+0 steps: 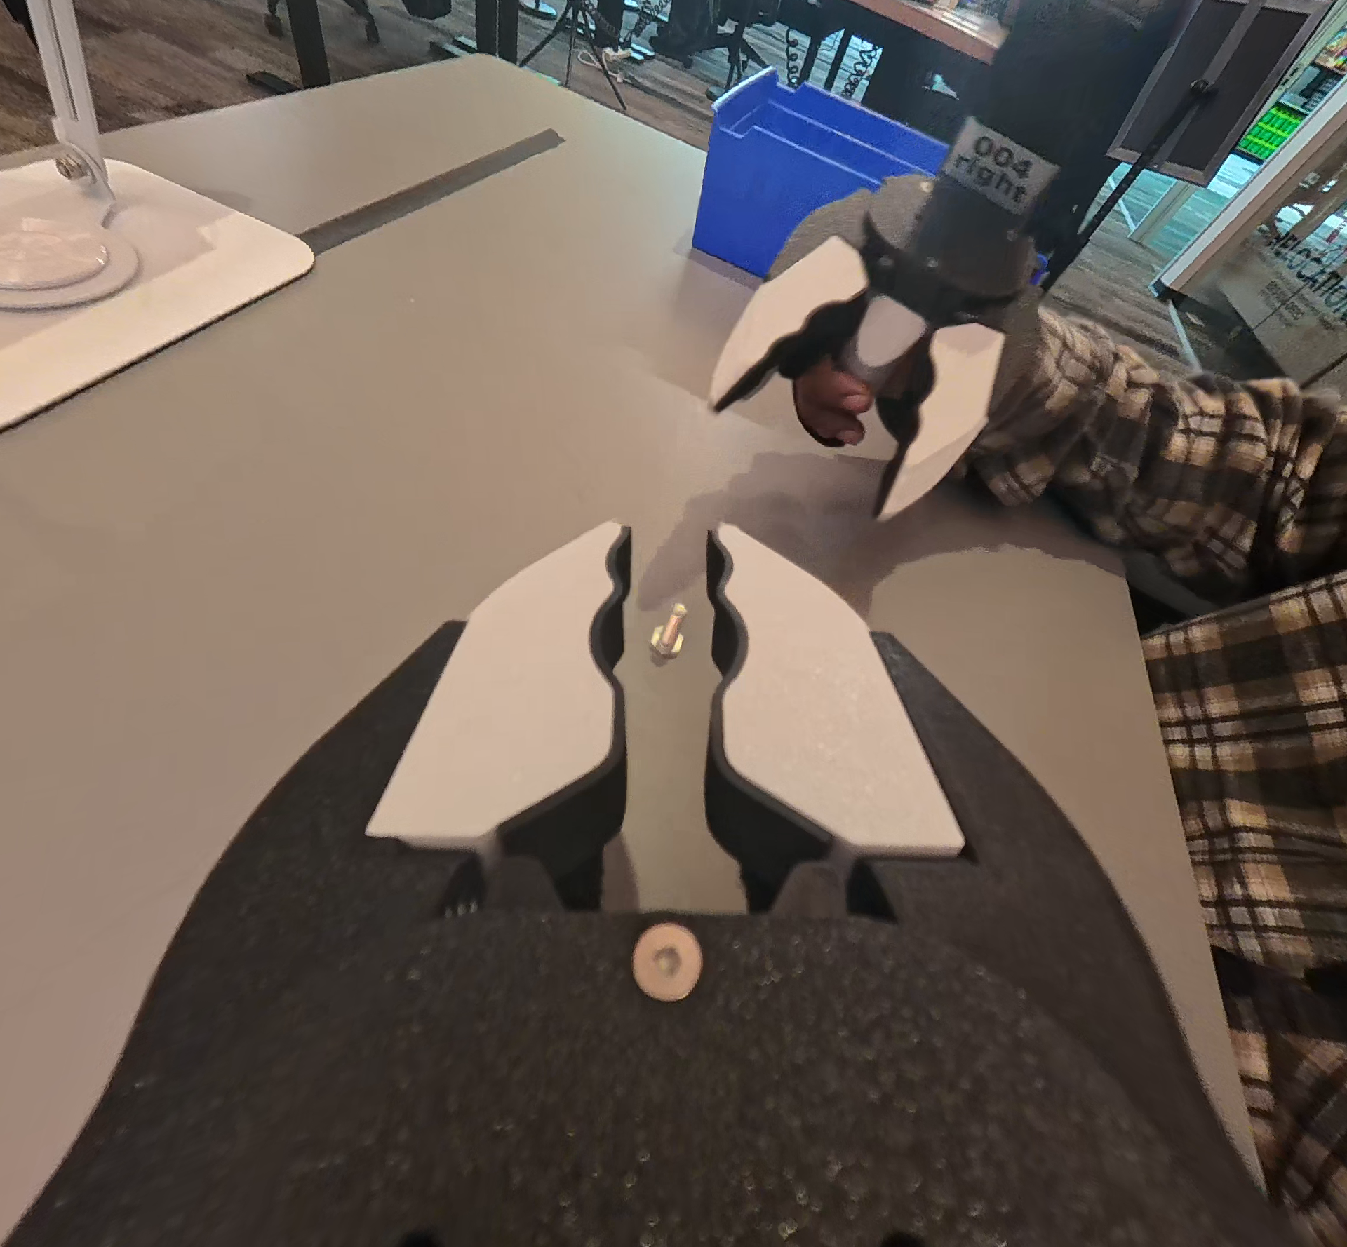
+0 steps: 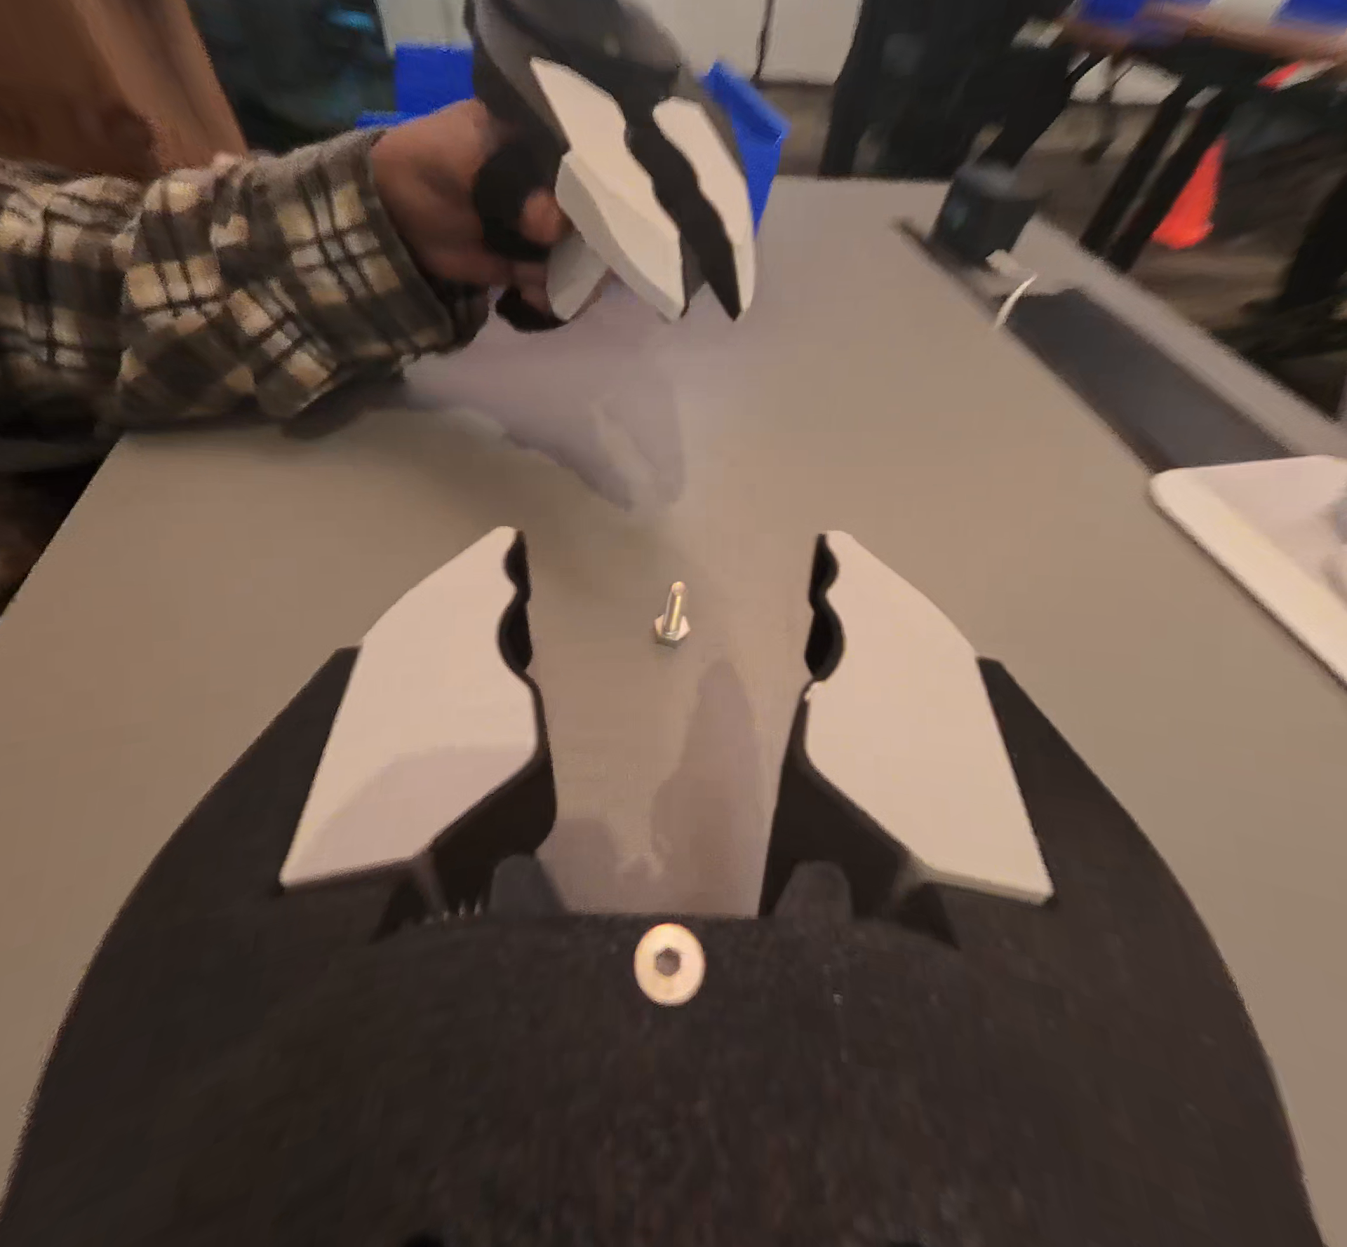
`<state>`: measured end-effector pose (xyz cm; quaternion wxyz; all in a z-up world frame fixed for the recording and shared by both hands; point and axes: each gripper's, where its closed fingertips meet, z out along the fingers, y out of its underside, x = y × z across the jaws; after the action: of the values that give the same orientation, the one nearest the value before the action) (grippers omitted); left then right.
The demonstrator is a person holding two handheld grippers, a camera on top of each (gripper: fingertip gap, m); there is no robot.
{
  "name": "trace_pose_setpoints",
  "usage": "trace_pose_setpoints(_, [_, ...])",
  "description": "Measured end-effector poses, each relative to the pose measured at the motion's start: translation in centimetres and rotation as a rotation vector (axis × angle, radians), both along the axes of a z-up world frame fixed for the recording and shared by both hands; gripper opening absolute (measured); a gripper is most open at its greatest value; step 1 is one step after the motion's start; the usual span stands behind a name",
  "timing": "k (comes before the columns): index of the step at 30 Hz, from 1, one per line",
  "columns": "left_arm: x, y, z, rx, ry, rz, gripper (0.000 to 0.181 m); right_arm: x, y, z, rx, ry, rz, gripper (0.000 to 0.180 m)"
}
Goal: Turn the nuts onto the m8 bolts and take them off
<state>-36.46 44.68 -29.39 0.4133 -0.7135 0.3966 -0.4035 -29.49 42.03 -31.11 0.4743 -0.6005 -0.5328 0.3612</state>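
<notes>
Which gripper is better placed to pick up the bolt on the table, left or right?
Probably left. The left gripper already brackets the bolt on the grey table, jaws narrowly open. The right gripper also faces the bolt, but its jaws stand much wider apart.

Printed label (image 1: 998,171) on right gripper (image 1: 798,454)
</notes>
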Motion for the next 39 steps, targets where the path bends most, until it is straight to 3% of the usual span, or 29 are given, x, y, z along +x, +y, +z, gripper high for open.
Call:
trace_pose_setpoints(1, [0.0, 0.0, 0.5, 0.02, -0.003, 0.008, 0.02, 0.7, 0.0, 0.5, 0.029, 0.037, -0.037, 0.08])
trace_pose_setpoints(7, [-2.1, -3.1, 7.6, 0.207, -0.054, 0.089, 0.033, 3.2, -0.3, 1.0, 0.075, 0.151, -0.114, 0.079])
trace_pose_setpoints(13, [-14.9, -5.7, 10.4, 0.301, 0.22, 0.399, 0.043, 3.3, -0.4, 0.3, 0.05, 0.124, -0.106, 0.076])
trace_pose_setpoints(19, [-32.2, -7.3, 4.9, 0.041, 0.586, 0.728, 0.04, 2.6, -1.0, 0.2, 0.07, 0.101, -0.085, 0.076])
trace_pose_setpoints(23, [-38.4, -8.3, -0.9, -0.189, 0.805, 0.757, 0.038, 2.4, -1.2, 0.1, 0.068, 0.096, -0.072, 0.075])
trace_pose_setpoints(28, [-41.4, -8.4, -5.3, -0.352, 0.955, 0.736, 0.034, 2.7, -1.1, 0.3, 0.056, 0.118, -0.073, 0.074])
trace_pose_setpoints(39, [-42.8, -7.3, -9.2, -0.557, 1.02, 0.697, 0.027, 2.8, -1.4, 0.1, 0.048, 0.109, -0.055, 0.074])
